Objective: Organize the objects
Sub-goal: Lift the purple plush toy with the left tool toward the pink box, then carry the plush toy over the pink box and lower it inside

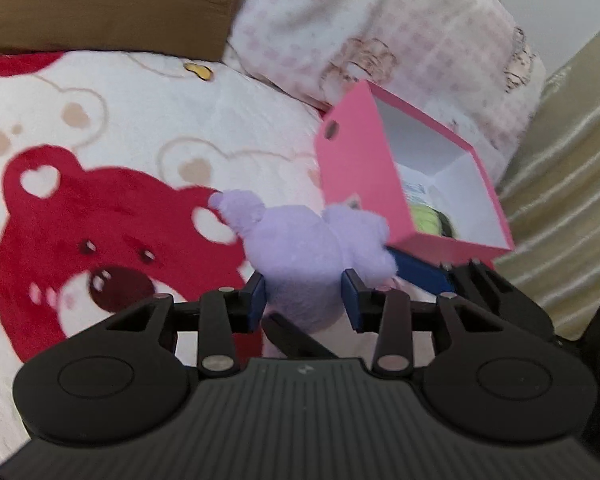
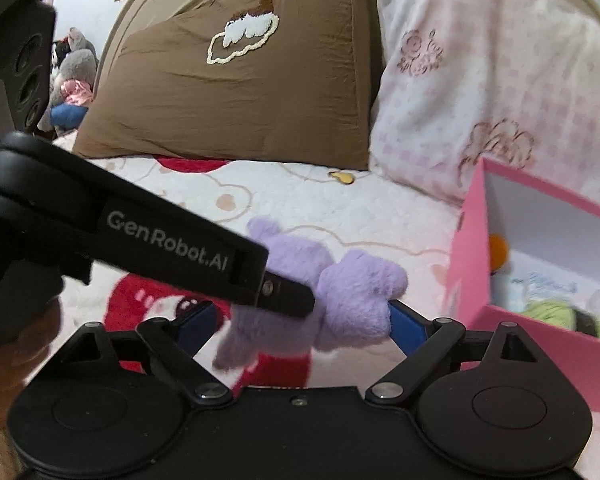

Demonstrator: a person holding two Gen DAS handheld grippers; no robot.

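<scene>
Purple plush toy point(image 1: 316, 252) sits clamped in my left gripper point(image 1: 305, 300), lifted over the bed blanket point(image 1: 140, 120). My right gripper point(image 2: 300, 316) has jaws spread wide around it. The pink box point(image 1: 364, 168) lies at two o'clock.

The left gripper point(image 1: 304, 296) points downward at a slant, its two blue pads point(image 1: 257, 300) drawn close together and pressing on the sides of a purple plush toy point(image 1: 312, 248). The right gripper point(image 2: 300, 320) sits just beside it, also angled down, its blue fingers point(image 2: 408, 324) spread wide on either side of the same toy. From the right wrist view, the left gripper's black finger crosses in front, its tip against the plush.
</scene>
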